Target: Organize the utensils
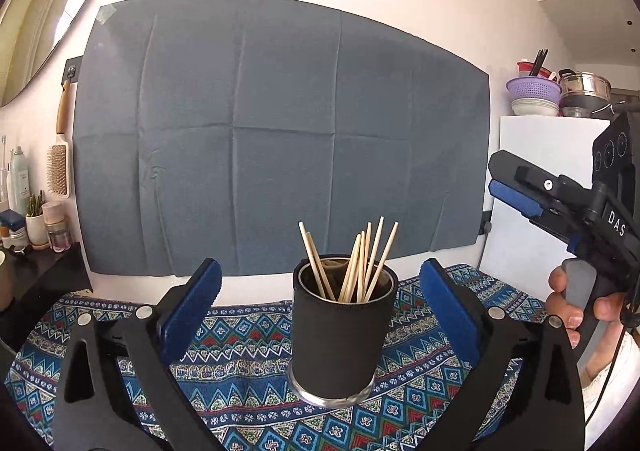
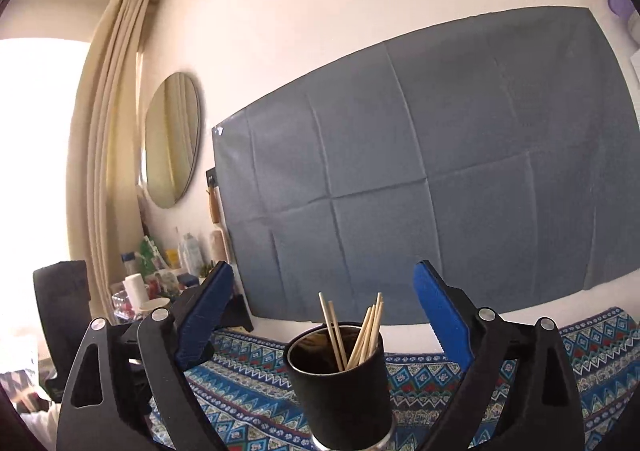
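Observation:
A black cup (image 1: 334, 335) with a shiny metal base stands upright on the patterned tablecloth (image 1: 248, 335). Several pale wooden chopsticks (image 1: 352, 263) lean inside it. My left gripper (image 1: 320, 265) is open, its blue pads (image 1: 192, 307) wide on either side of the cup and clear of it. In the right wrist view the same cup (image 2: 340, 391) and chopsticks (image 2: 360, 331) sit low between the spread pads (image 2: 444, 319) of my right gripper (image 2: 323, 267), which is open and holds nothing. The right gripper (image 1: 516, 191) also shows at the right edge, held by a hand (image 1: 568, 303).
A grey sheet (image 1: 280, 131) hangs on the wall behind the table. A white cabinet (image 1: 540, 191) at the right carries stacked bowls and pots (image 1: 560, 91). At the left are a round mirror (image 1: 44, 11), a hairbrush (image 1: 60, 167) and a shelf of bottles (image 1: 24, 219).

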{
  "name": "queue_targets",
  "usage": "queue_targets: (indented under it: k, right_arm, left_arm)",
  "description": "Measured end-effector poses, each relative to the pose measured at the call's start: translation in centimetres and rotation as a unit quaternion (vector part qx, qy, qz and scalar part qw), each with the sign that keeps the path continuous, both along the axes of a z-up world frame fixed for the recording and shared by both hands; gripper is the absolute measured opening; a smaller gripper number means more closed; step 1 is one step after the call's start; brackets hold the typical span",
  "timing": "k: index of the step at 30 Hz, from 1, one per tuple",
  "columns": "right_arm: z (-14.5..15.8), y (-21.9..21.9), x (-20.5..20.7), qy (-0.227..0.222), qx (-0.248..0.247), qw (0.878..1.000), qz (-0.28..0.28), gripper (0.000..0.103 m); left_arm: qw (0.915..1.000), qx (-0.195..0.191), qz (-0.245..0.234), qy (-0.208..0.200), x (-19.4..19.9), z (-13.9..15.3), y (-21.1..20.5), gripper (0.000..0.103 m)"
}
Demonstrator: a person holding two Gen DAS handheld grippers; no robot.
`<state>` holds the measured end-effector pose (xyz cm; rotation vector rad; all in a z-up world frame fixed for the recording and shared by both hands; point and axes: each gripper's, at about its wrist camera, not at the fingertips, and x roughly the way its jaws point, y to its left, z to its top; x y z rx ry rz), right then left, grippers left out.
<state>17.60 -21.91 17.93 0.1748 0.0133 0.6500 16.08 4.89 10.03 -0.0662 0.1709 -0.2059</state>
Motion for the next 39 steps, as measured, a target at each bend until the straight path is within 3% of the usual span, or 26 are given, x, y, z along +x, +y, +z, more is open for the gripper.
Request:
queue_targets:
  k: [11, 22, 28, 32, 35, 39]
  right_arm:
    - [-2.2, -1.4, -4.4, 0.037, -0.036, 0.998, -0.030, 0.088]
    - [-7.9, -2.5, -7.0, 0.131, -0.090, 0.985, -0.069, 0.091]
    - [-10.5, -0.9, -8.7, 0.122, -0.140, 0.980, -0.066, 0.092]
    - [-12.3, -0.5, -8.8, 0.147, -0.166, 0.973, -0.063, 0.093]
    - [-13.4, -0.9, -8.6, 0.167, -0.171, 0.969, -0.070, 0.093]
    - [-14.2, -1.4, -8.6, 0.170, -0.157, 0.969, -0.087, 0.093]
  left_arm:
    - [0.9994, 0.007, 0.016, 0.029, -4.5, -1.8, -0.6, 0.097]
    - [0.9947, 0.011, 0.032, 0.097, -8.1, -6.6, -1.2, 0.097]
    - [0.9924, 0.007, 0.039, 0.116, -9.0, -7.4, -1.5, 0.097]
    - [0.9895, 0.007, 0.041, 0.139, -9.2, -7.9, -1.6, 0.097]
    - [0.9894, 0.019, 0.042, 0.138, -9.5, -8.1, -2.0, 0.097]
    - [0.9897, 0.004, 0.047, 0.135, -9.9, -8.7, -1.8, 0.097]
